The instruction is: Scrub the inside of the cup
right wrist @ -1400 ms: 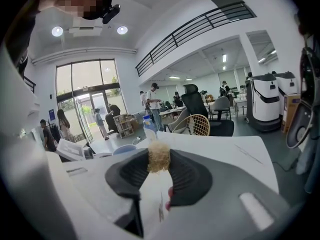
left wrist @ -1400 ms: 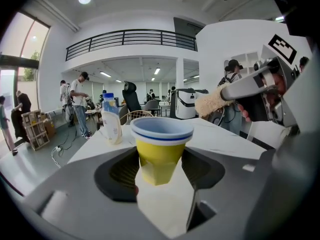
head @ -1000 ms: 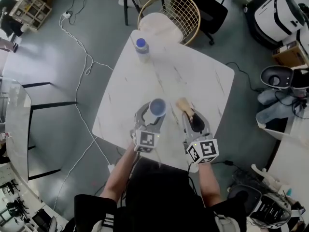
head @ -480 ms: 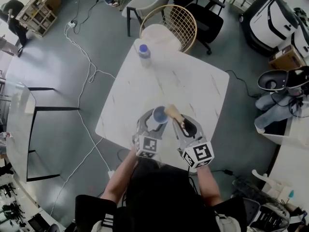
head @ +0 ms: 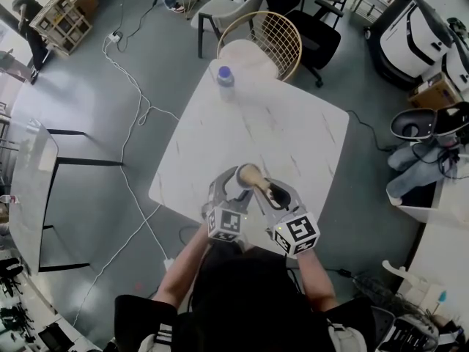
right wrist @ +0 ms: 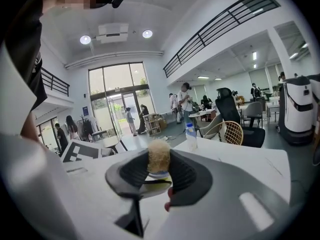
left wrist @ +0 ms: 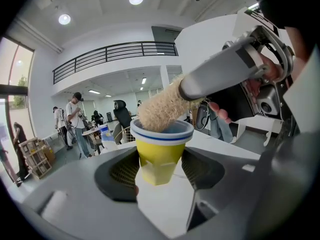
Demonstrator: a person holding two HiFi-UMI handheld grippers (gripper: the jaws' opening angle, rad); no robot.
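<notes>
A yellow cup [left wrist: 161,154] with a white rim and a blue stripe is held upright, and my left gripper [left wrist: 160,170] is shut on its sides. In the head view the cup [head: 241,171] hangs above the near edge of the table. My right gripper [right wrist: 159,171] is shut on a brush handle [left wrist: 220,71]. The tan bristle head [left wrist: 159,110] lies over the cup's mouth, its tip dipping inside the rim. From above, the bristle head [head: 251,176] covers most of the cup's opening, with the left gripper [head: 234,185] and right gripper [head: 268,191] close side by side.
The white marble table [head: 293,130] carries a water bottle with a blue cap [head: 226,75] at its far corner. A wire-backed chair [head: 265,35] stands behind it. Cables trail over the grey floor at left; people stand far off.
The brush was to the right of the cup and apart from it; it has swung left onto the cup's mouth. Both grippers have drawn closer together and nearer the person.
</notes>
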